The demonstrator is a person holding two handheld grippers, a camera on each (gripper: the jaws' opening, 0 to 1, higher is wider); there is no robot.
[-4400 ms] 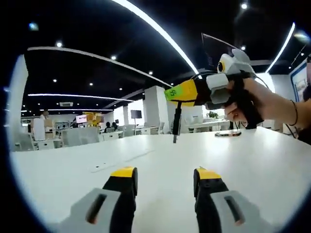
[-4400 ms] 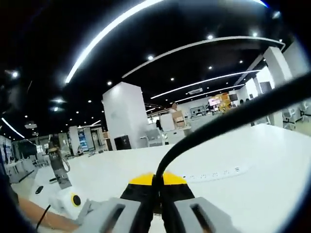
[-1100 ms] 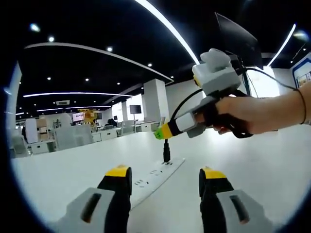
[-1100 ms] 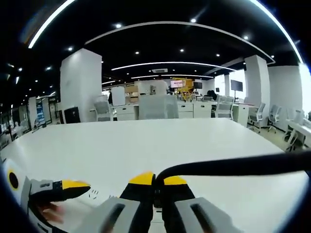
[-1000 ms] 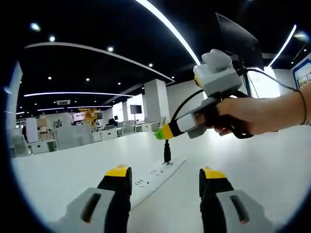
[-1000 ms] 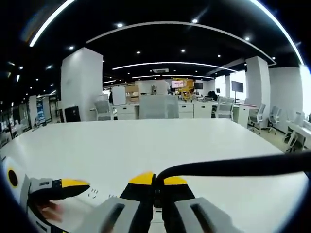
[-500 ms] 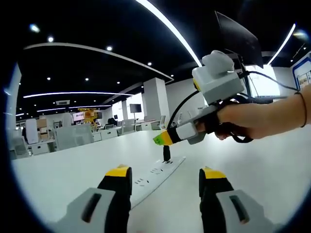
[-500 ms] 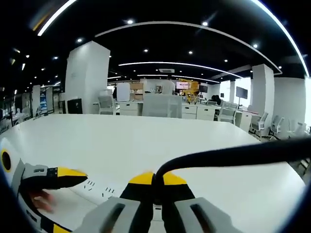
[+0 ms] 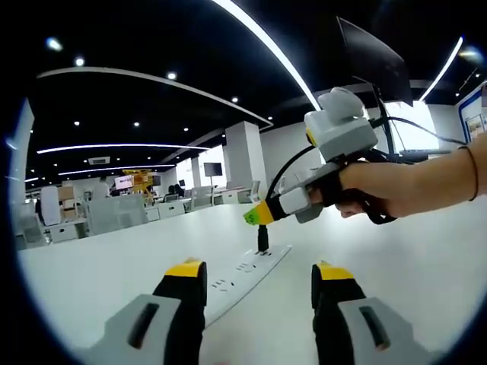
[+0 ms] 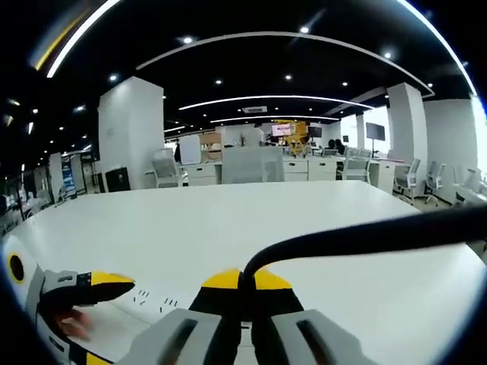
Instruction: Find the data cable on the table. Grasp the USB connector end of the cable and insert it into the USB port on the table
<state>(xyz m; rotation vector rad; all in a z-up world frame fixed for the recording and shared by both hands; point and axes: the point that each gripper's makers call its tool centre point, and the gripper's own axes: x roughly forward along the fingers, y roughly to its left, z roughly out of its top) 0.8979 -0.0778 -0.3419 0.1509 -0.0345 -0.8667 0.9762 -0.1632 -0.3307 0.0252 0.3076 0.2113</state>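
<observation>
Two claws are over the white table (image 9: 411, 266). Your left claw (image 9: 257, 272) is spread wide with nothing between its yellow-tipped jaws. It points along a white power strip (image 9: 242, 272) that lies flat on the table just ahead of it, running away between the jaws.

At the far end of that strip your right claw (image 9: 259, 215) comes in from the right, held in your hand (image 9: 377, 190), with its tip tilted downward. Its jaws are pressed together on the black cable (image 10: 342, 238), pinching it right above the plug (image 9: 262, 239). The plug stands upright directly beneath the tip, and its lower end meets the top of the strip. You cannot tell whether it is seated in a port.

In the right gripper view the cable rises from between the closed jaws, bends, and sweeps off to the right above the table. The left claw's yellow tip sits low to the left, beside the strip's row of sockets.
</observation>
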